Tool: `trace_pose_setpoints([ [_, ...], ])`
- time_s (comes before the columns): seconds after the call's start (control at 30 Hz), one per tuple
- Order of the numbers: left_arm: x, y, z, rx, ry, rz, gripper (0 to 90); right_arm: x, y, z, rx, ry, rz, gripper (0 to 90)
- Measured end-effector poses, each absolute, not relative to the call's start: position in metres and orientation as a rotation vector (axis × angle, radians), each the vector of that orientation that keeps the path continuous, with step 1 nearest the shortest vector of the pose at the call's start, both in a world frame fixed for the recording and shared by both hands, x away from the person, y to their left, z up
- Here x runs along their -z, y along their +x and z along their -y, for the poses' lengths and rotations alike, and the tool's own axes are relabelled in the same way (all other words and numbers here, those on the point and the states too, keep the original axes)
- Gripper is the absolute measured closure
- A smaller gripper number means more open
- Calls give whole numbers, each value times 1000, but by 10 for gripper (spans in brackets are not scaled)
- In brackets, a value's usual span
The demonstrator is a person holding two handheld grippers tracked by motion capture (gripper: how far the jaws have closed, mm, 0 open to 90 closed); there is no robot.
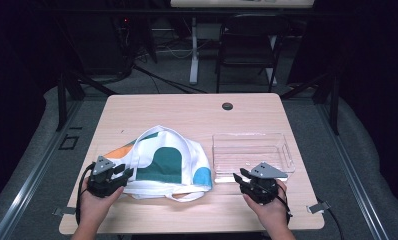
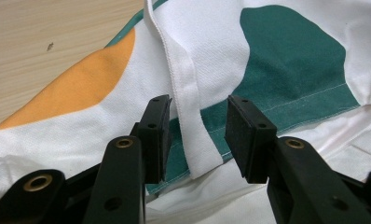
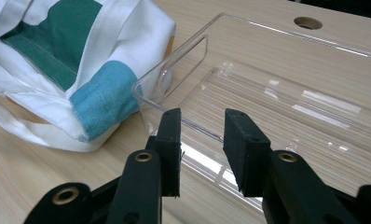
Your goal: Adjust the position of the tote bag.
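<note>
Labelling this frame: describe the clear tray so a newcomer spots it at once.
Start at the wooden table. On its right half, beside the white cloth bag with green, orange and blue patches, sits the clear tray, just ahead of the right gripper. It is the see-through, shallow, rectangular thing, empty, with a cut-out handle in its end wall.

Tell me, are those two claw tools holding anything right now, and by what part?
Nothing is held. The left gripper is open with the cloth bag's white strap between its jaws, not pinched. The right gripper is open at the clear tray's rim.
</note>
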State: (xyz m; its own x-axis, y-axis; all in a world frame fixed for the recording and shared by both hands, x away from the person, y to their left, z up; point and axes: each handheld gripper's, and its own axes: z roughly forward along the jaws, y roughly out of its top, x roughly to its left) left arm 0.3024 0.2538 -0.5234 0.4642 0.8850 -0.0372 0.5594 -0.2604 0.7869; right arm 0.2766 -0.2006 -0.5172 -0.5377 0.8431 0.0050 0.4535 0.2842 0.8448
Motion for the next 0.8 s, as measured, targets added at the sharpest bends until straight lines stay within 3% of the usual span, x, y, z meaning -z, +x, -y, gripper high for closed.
trace_pose_setpoints([
  [0.8,529,313,-253,-451,1948,-1253,572,517,270,198,-1165,1149,-2074,699],
])
